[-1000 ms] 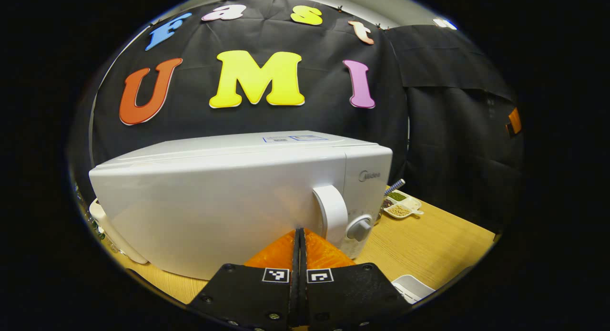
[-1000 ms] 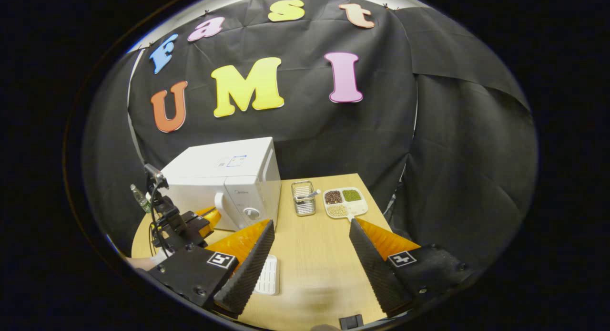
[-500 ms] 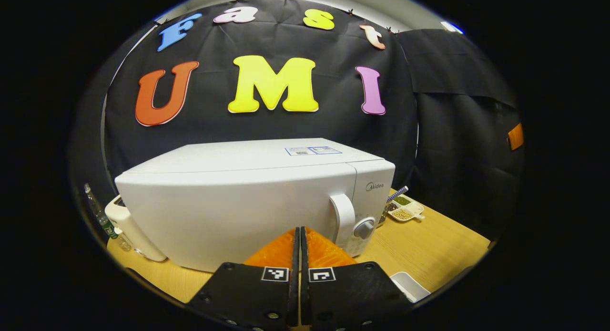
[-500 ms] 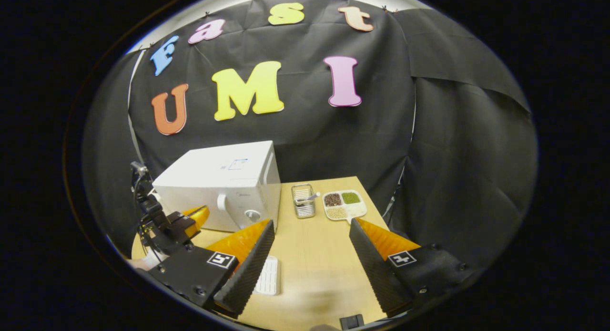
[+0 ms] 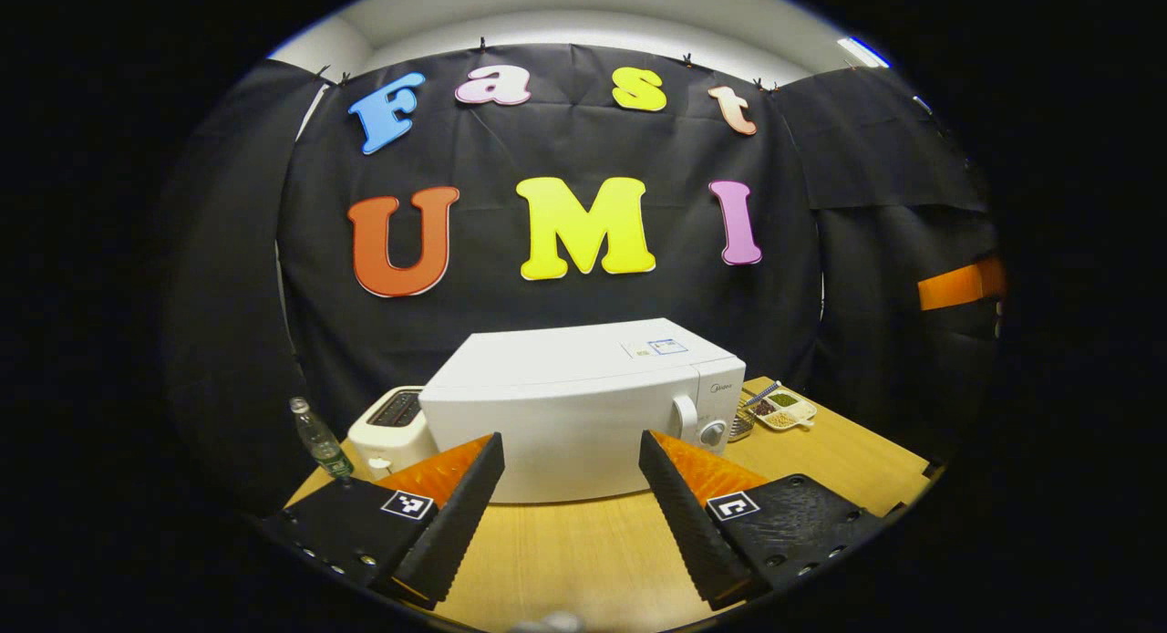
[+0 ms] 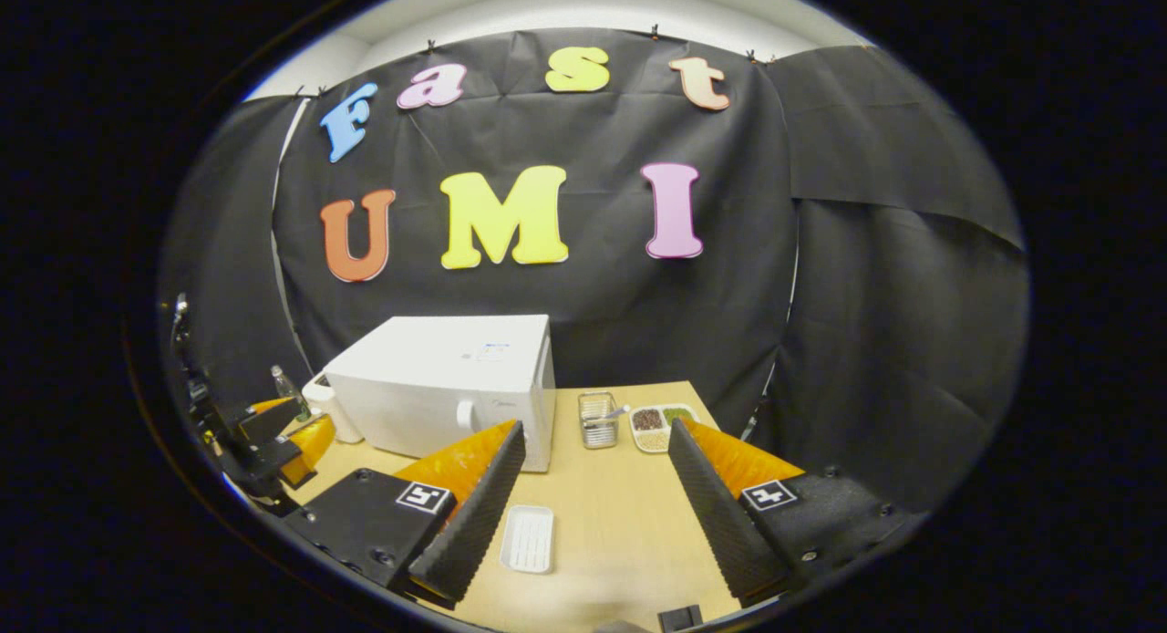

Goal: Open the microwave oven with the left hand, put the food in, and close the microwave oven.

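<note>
Microwave (image 5: 583,405) sits shut on desk (image 5: 583,560), both left claw (image 5: 570,451) and right claw (image 6: 593,437) open, empty and well back from it, so task looks finished or unstarted, food location unclear.

We make out no legible words or numbers. Microwave oven (image 5: 565,423): small grey brand mark (image 5: 720,388) on control panel above knob, too small for us to read. Sticker (image 5: 655,347) with blue outline on oven top, print unreadable in both views. Left gripper (image 5: 570,436) and right gripper (image 6: 596,424): square black-and-white coded marker (image 5: 407,503) on each finger, pattern only, no letters.
</note>
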`<control>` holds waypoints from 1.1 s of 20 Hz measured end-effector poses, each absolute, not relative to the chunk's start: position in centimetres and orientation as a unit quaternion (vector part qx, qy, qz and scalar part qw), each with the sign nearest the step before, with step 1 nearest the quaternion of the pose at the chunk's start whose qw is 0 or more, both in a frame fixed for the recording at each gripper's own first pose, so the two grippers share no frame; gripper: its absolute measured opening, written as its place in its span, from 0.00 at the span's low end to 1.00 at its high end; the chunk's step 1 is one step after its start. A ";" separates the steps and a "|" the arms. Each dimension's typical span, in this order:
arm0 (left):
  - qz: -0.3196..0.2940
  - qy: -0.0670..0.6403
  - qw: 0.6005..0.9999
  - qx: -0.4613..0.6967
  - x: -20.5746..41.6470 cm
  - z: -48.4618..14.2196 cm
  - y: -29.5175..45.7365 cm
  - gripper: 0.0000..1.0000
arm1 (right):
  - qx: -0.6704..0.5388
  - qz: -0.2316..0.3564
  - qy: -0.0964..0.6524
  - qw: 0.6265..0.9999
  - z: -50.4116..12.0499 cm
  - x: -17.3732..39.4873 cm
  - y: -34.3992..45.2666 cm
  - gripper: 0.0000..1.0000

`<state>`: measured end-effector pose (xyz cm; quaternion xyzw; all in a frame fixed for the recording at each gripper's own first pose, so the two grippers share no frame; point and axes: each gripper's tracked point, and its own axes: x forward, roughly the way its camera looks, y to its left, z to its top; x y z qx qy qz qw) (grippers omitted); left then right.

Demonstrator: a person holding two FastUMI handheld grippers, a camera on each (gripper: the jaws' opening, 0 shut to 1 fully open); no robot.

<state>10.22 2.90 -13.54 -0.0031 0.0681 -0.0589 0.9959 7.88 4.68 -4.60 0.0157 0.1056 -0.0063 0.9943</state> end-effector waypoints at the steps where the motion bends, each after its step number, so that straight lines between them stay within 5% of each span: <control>1: -0.061 0.064 0.996 -0.010 8.9 -12.6 3.5 1.00 | 0.015 -0.002 0.105 0.994 -4.9 7.5 5.4 0.92; 3: -0.059 0.058 0.996 -0.027 6.6 -10.7 4.8 0.84 | 0.019 0.004 0.102 0.995 -4.9 7.0 6.5 0.92; 4: -0.060 0.060 0.996 -0.038 5.7 -10.2 5.3 0.96 | 0.022 0.003 0.100 0.995 -4.9 6.9 6.8 0.92; 7: -0.028 0.060 0.997 -0.047 4.6 -8.5 8.4 0.96 | 0.033 0.007 0.094 0.995 -4.7 6.5 7.9 0.92; 8: -0.017 0.057 0.997 -0.049 4.3 -7.9 9.4 0.96 | 0.032 0.005 0.087 0.996 -4.3 6.4 8.0 1.00; 9: -0.011 0.048 0.997 -0.054 4.2 -6.9 9.9 0.87 | 0.030 0.005 0.077 0.997 -3.7 6.2 8.2 1.00; 10: -0.009 0.038 0.998 -0.058 4.0 -6.0 10.0 0.94 | 0.028 0.004 0.068 0.997 -3.0 6.0 8.4 1.00; 11: -0.011 0.031 0.998 -0.059 4.0 -5.1 10.0 0.82 | 0.026 0.006 0.059 0.998 -2.5 5.9 8.6 1.00; 12: -0.013 0.024 0.998 -0.054 3.9 -4.4 10.1 0.81 | 0.026 0.007 0.049 0.998 -1.9 5.6 8.7 0.92; 13: -0.010 0.017 0.999 -0.047 3.8 -3.8 10.3 0.81 | 0.026 0.006 0.041 0.999 -1.3 5.5 8.8 0.92; 14: -0.009 0.011 0.999 -0.044 3.9 -3.3 10.3 0.93 | 0.029 0.008 0.035 0.999 -1.0 5.2 8.8 0.92; 17: -0.017 -0.006 0.999 -0.050 3.3 -1.6 9.6 0.92 | 0.035 0.007 0.023 0.999 -0.4 4.7 8.8 0.92; 18: -0.019 -0.007 0.999 -0.050 3.3 -1.4 9.5 0.92 | 0.032 0.006 0.020 0.999 -0.1 4.6 8.7 1.00; 19: -0.020 -0.011 0.998 -0.050 3.1 -1.0 9.4 0.92 | 0.033 0.008 0.019 0.999 0.1 4.4 8.8 0.92; 22: -0.025 -0.017 0.998 -0.046 2.8 -0.4 9.4 0.92 | 0.040 0.008 0.017 0.999 0.5 4.1 8.8 0.92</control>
